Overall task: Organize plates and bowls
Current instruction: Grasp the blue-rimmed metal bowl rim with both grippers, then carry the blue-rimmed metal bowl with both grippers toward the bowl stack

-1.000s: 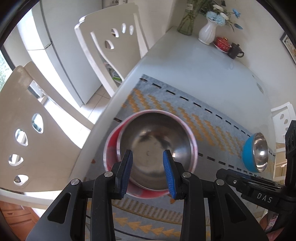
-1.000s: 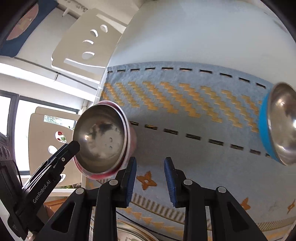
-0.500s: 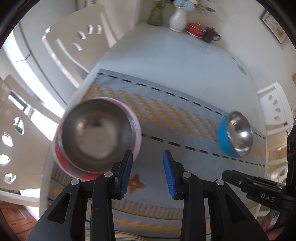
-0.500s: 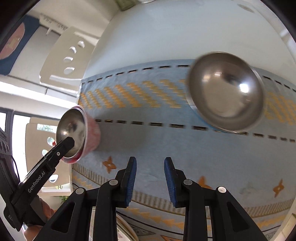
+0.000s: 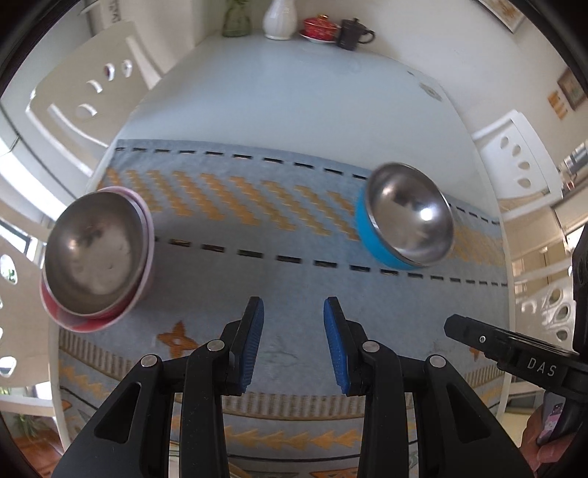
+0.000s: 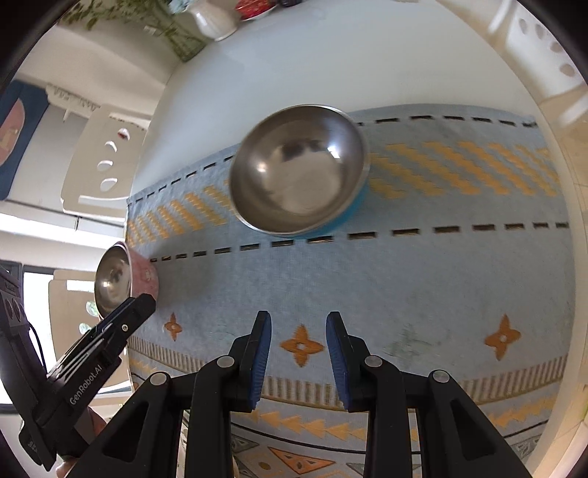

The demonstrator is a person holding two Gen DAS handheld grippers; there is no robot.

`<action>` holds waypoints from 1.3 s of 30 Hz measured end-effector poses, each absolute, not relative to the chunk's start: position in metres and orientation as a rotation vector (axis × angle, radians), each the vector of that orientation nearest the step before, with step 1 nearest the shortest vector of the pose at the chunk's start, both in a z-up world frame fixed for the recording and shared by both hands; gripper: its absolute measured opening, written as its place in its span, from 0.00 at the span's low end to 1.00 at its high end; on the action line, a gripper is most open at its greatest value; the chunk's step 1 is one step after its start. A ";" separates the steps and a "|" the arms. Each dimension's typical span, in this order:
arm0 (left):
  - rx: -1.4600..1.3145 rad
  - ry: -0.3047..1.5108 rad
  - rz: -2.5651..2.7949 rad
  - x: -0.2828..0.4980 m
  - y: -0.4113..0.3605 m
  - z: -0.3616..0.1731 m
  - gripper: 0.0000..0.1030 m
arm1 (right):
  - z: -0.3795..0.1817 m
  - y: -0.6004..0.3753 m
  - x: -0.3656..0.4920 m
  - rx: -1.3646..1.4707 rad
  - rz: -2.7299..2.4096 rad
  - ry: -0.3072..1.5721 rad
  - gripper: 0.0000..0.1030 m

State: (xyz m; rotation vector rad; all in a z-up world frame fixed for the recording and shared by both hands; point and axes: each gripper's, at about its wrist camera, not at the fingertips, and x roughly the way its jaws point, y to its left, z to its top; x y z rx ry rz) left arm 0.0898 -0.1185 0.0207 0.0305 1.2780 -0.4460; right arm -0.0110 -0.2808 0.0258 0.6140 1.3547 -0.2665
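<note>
A steel-lined pink bowl stands at the left end of the blue patterned mat. A steel-lined blue bowl stands further right, near the mat's far edge. My left gripper hovers over bare mat between the two bowls, open, with nothing between its blue pads. My right gripper is also open and empty, over the mat in front of the blue bowl. The pink bowl shows at the far left of the right wrist view, behind the left gripper's body.
White chairs stand along the table's left side, and another chair on the right. A white vase, a red pot and a black mug sit at the table's far end. The mat covers the near half.
Both grippers have swept to the right over the mat. The pink bowl went from between the left fingers to the view's left edge; the blue bowl came toward the middle.
</note>
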 end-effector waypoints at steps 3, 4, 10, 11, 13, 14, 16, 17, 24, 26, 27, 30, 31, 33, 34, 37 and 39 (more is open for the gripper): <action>0.039 1.280 -0.468 0.089 -0.130 0.022 0.30 | 0.027 -0.290 -0.015 0.630 -0.277 1.343 0.29; 0.032 1.288 -0.478 0.091 -0.135 0.023 0.30 | 0.028 -0.292 -0.015 0.631 -0.280 1.341 0.28; 0.043 1.282 -0.509 0.109 -0.160 0.029 0.30 | 0.035 -0.313 -0.009 0.650 -0.293 1.311 0.28; 0.046 1.281 -0.513 0.112 -0.164 0.029 0.30 | 0.036 -0.316 -0.007 0.653 -0.293 1.304 0.28; 0.049 1.281 -0.513 0.119 -0.168 0.028 0.30 | 0.037 -0.323 -0.002 0.656 -0.298 1.293 0.29; 0.048 1.285 -0.515 0.123 -0.171 0.027 0.30 | 0.037 -0.325 0.000 0.657 -0.298 1.290 0.29; 0.048 1.294 -0.518 0.129 -0.176 0.023 0.30 | 0.036 -0.332 0.004 0.667 -0.300 1.282 0.29; 0.050 1.299 -0.518 0.133 -0.178 0.020 0.30 | 0.034 -0.336 0.007 0.677 -0.301 1.282 0.29; 0.047 1.352 -0.531 0.151 -0.192 -0.006 0.30 | 0.016 -0.360 0.028 0.698 -0.311 1.276 0.29; 0.040 1.342 -0.520 0.154 -0.192 -0.011 0.33 | 0.009 -0.362 0.034 0.685 -0.307 1.283 0.29; 0.029 1.344 -0.519 0.156 -0.193 -0.013 0.35 | 0.004 -0.361 0.037 0.665 -0.311 1.294 0.29; 0.022 1.359 -0.528 0.161 -0.197 -0.020 0.38 | -0.008 -0.361 0.044 0.652 -0.305 1.316 0.29; 0.033 1.361 -0.528 0.162 -0.199 -0.023 0.38 | -0.012 -0.361 0.046 0.652 -0.301 1.321 0.29; 0.031 1.355 -0.553 0.163 -0.204 -0.025 0.38 | -0.020 -0.360 0.051 0.641 -0.299 1.335 0.29; 0.025 1.352 -0.570 0.163 -0.208 -0.026 0.38 | -0.025 -0.360 0.054 0.634 -0.294 1.342 0.29; 0.066 1.352 -0.560 0.164 -0.218 -0.033 0.37 | -0.034 -0.361 0.057 0.630 -0.285 1.349 0.29; 0.073 1.356 -0.560 0.164 -0.220 -0.038 0.36 | -0.038 -0.362 0.059 0.627 -0.289 1.345 0.29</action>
